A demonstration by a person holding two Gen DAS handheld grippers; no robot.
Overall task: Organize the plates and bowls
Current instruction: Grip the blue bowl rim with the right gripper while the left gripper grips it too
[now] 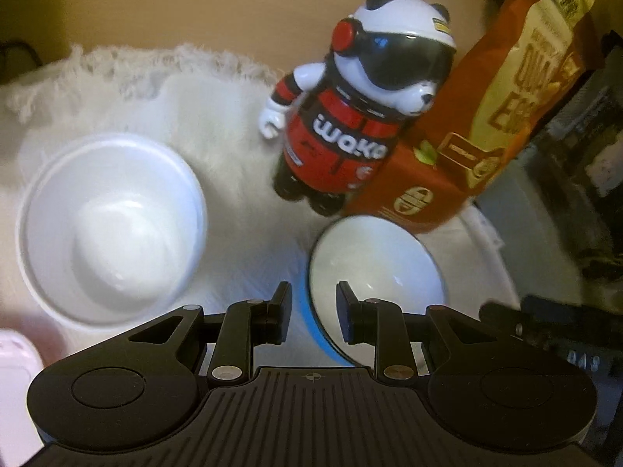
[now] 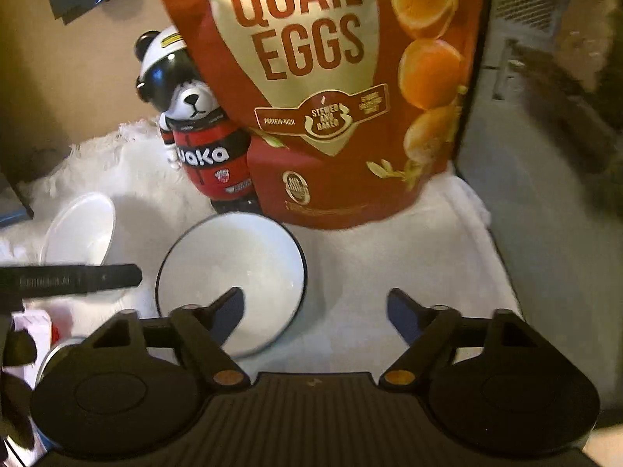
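Two bowls on a white fluffy cloth (image 1: 233,124): white bowl (image 1: 113,229), blue-rimmed bowl (image 1: 373,268). Panda figure (image 1: 350,116) and egg pouch (image 2: 331,89) behind. Left tool (image 1: 313,311) straddles the blue bowl's rim, grip uncertain; right tool (image 2: 315,311) agape, empty.

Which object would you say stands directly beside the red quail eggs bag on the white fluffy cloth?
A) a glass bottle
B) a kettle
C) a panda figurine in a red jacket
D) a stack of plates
C: the panda figurine stands upright against the left side of the quail eggs bag on the white cloth, behind the dark-rimmed bowl.
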